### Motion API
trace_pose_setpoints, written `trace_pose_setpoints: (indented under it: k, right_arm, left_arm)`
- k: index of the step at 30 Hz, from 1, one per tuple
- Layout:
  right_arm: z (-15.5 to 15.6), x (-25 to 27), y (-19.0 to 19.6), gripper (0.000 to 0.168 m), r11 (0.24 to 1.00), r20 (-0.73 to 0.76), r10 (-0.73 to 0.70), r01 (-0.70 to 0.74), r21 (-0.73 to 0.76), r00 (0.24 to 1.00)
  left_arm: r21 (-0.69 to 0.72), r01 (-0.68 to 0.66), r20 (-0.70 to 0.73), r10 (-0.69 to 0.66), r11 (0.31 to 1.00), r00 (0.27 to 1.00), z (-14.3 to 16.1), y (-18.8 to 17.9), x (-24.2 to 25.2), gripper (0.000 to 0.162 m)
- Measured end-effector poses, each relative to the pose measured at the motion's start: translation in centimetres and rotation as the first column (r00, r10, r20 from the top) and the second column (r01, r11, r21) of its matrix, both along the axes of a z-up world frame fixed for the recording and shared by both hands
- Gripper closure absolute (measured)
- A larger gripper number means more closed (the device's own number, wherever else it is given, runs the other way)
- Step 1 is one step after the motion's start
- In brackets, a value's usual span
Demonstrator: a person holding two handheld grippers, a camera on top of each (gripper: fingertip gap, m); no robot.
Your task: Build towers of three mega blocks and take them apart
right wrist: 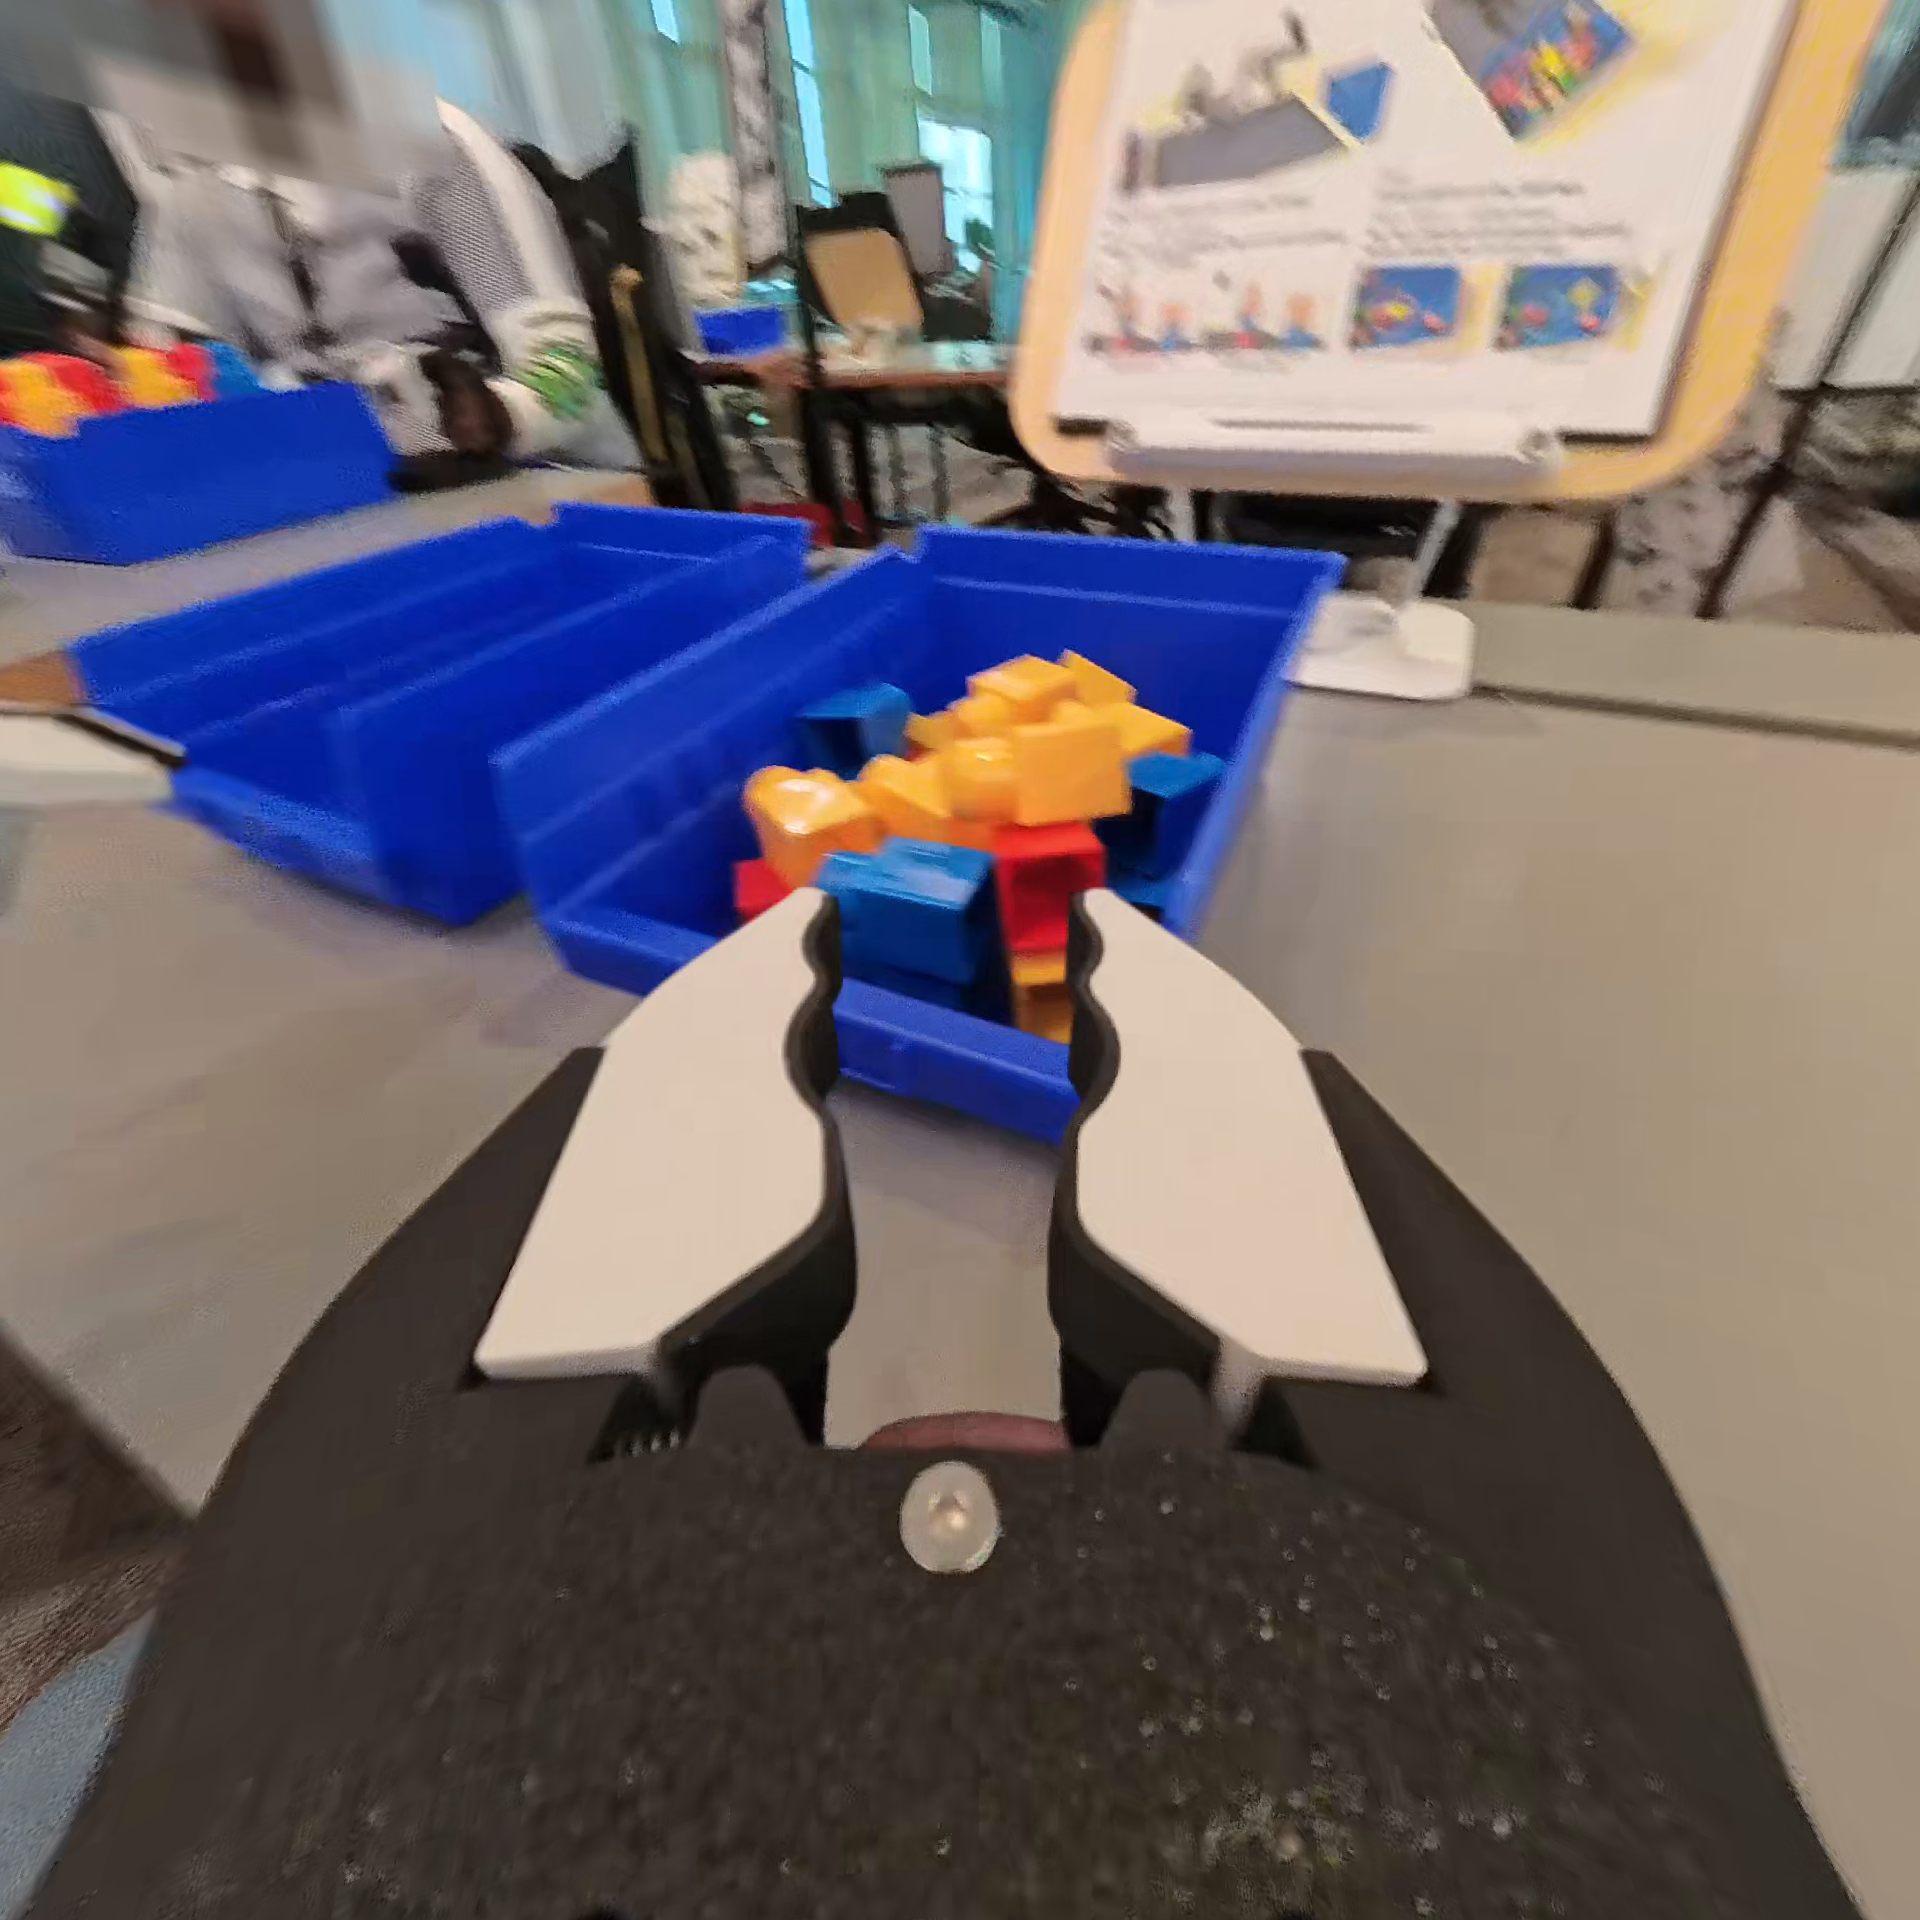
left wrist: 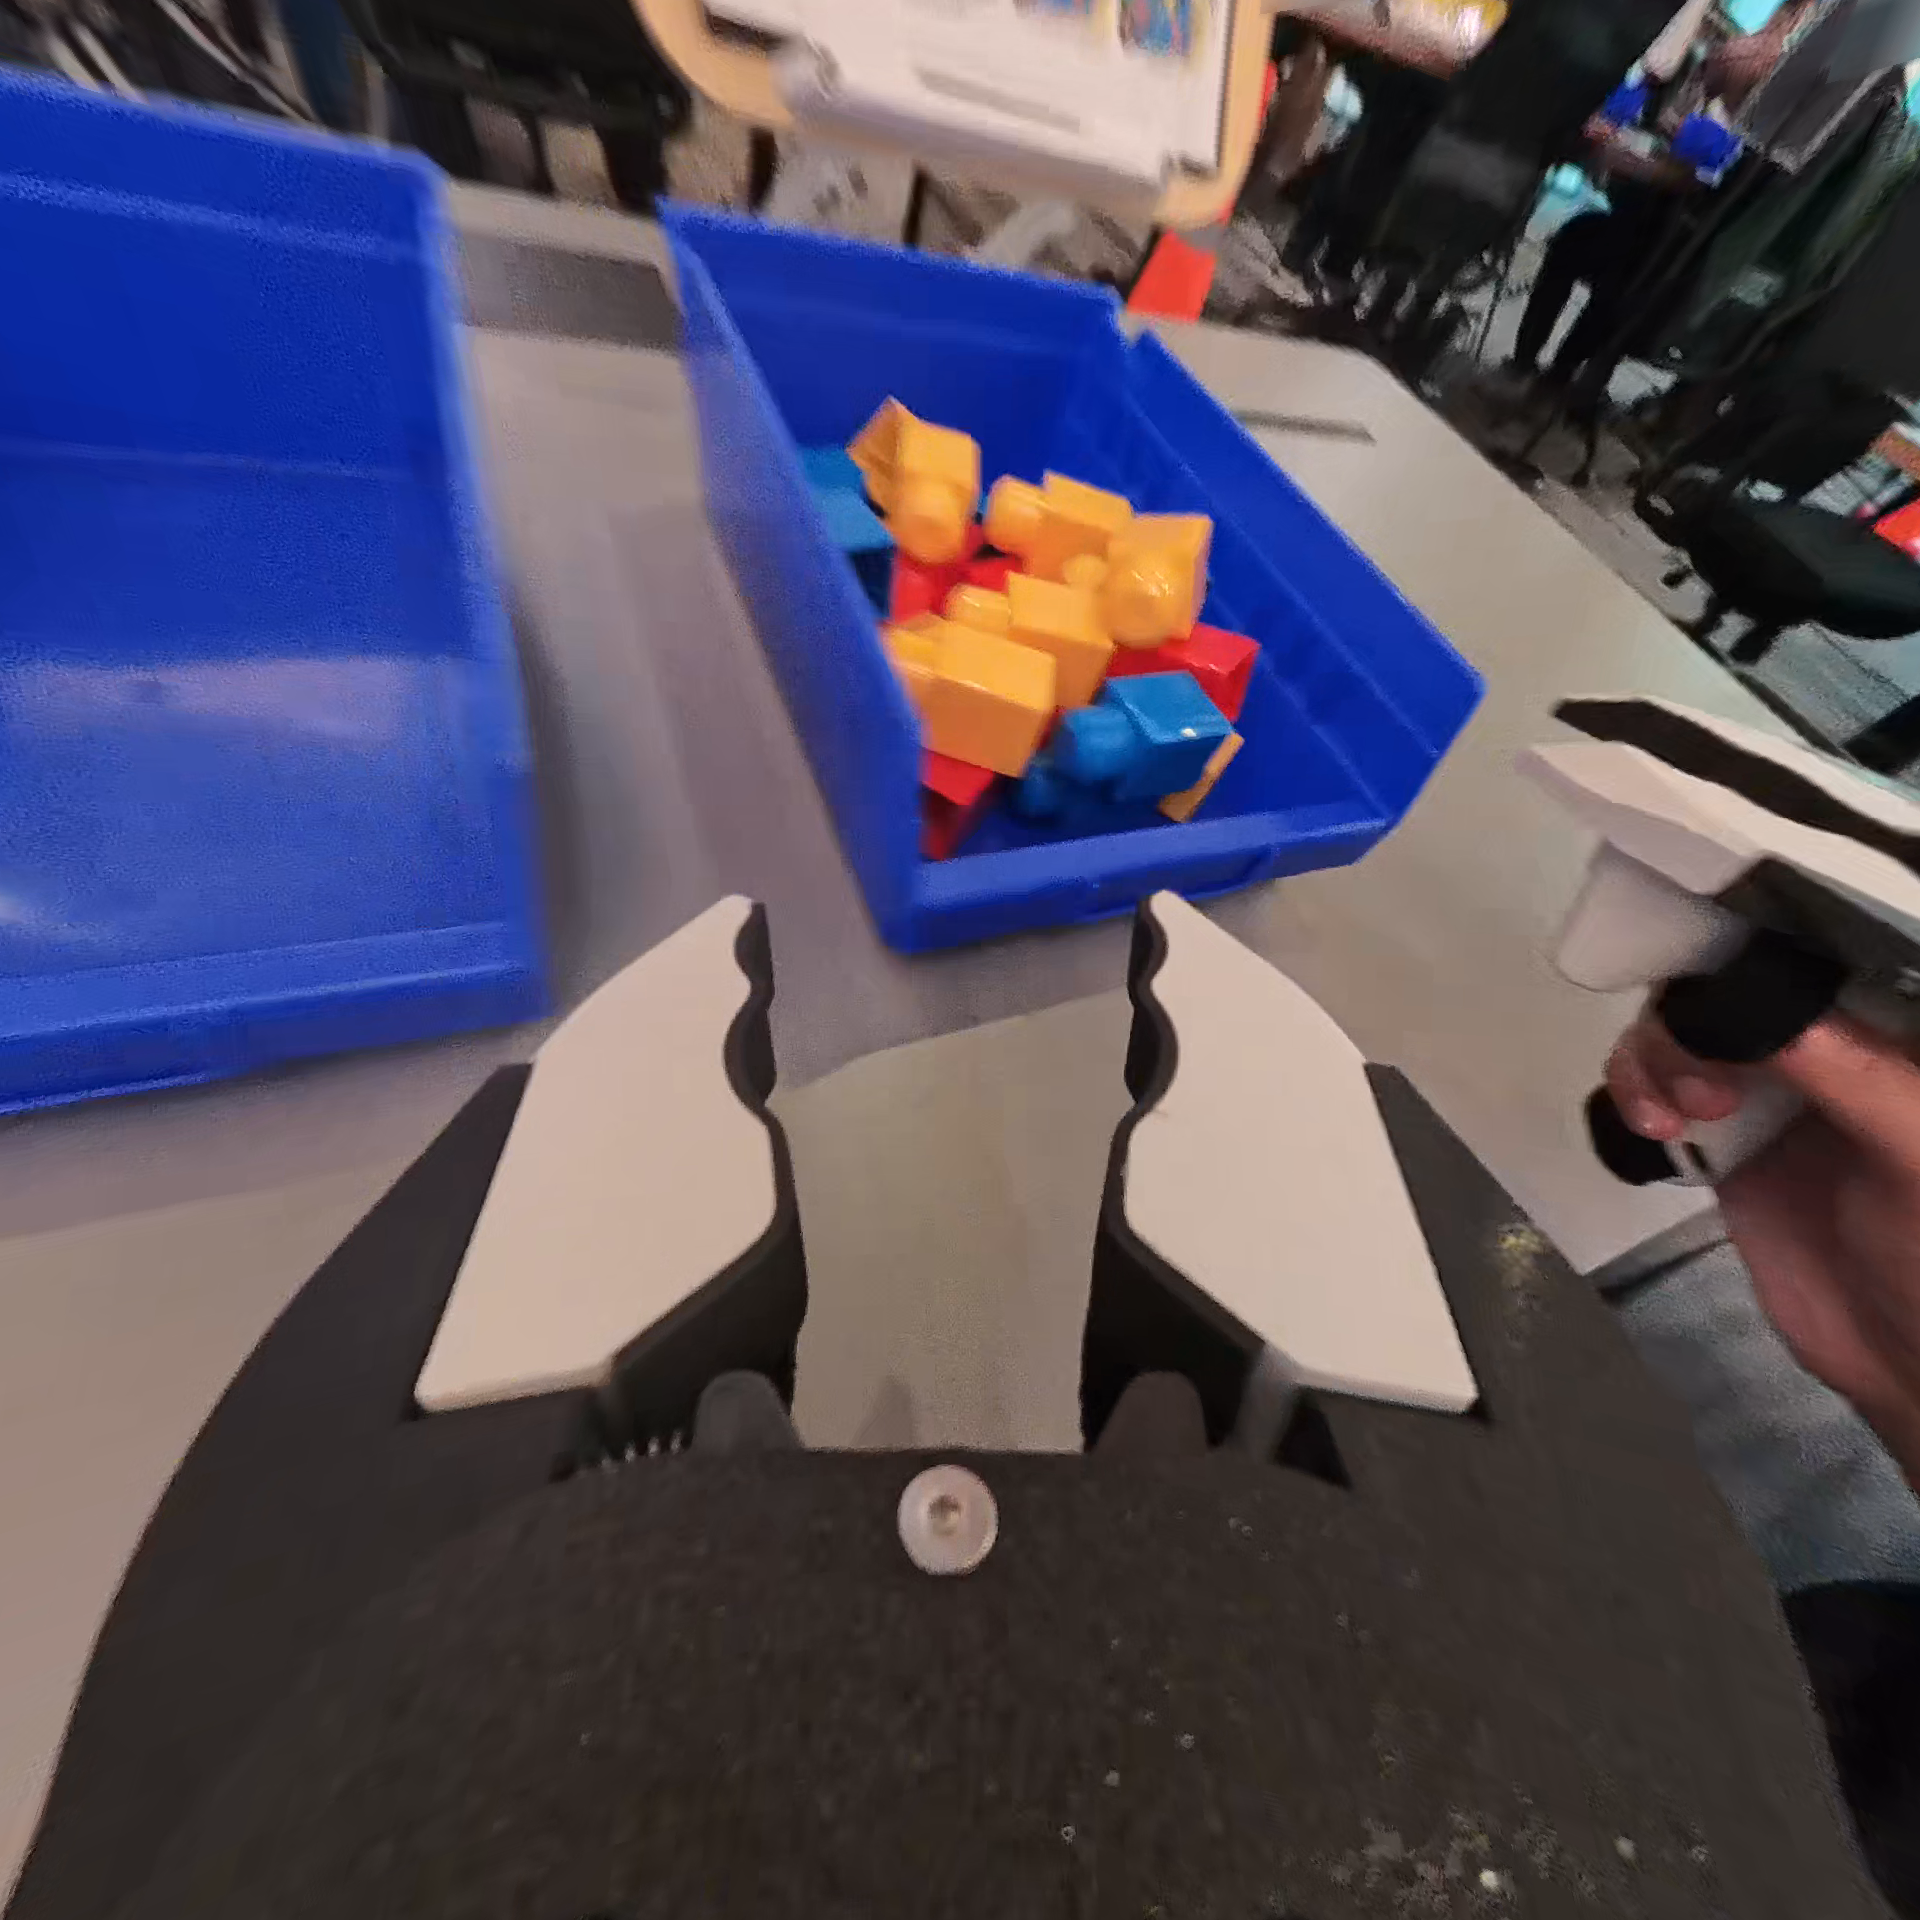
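A blue bin [left wrist: 1091,894] on the grey table holds a loose heap of yellow, red and blue mega blocks [left wrist: 1049,634]. The same bin [right wrist: 935,1049] and block heap [right wrist: 977,790] show in the right wrist view. My left gripper [left wrist: 948,914] is open and empty, just short of the bin's near wall. My right gripper [right wrist: 948,909] is open and empty, its tips at the bin's near rim, with a blue block [right wrist: 904,904] showing between them. The right gripper also shows in the left wrist view [left wrist: 1704,821], held by a hand [left wrist: 1787,1143].
An empty blue bin [left wrist: 239,644] stands left of the block bin; it also shows in the right wrist view [right wrist: 416,686]. Another blue bin with blocks [right wrist: 187,468] sits far left. A poster board on a stand [right wrist: 1382,239] is behind the table. People and chairs are beyond.
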State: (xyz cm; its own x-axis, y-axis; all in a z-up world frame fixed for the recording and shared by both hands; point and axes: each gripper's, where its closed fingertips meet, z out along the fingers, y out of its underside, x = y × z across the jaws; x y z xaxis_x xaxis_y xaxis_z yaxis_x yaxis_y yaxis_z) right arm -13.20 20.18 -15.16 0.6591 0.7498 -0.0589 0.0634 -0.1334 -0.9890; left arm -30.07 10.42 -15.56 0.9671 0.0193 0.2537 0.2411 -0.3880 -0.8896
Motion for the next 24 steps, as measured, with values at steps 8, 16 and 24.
trace_pose_setpoints:
  k: [8,16,24]
  right_arm:
    - [0.1,-8.3,-8.7,0.123,0.949,0.019,0.314,-0.313,-0.021,0.949]
    - [-4.0,-15.7,-11.5,0.111,0.942,0.161,0.328,-0.310,-0.129,0.931]
    - [-4.3,-21.7,-9.0,0.114,0.968,0.194,0.224,-0.194,-0.162,0.955]
  left_arm:
    - [-0.095,-0.401,-0.240,0.370,0.911,0.897,-1.1,-5.7,-24.1,0.094]
    - [-0.204,-0.327,-0.139,0.303,0.923,0.943,-5.7,-0.9,-29.3,0.149]
    - [-0.190,-0.480,-0.183,0.449,0.857,0.875,-5.6,-7.2,-23.6,0.160]
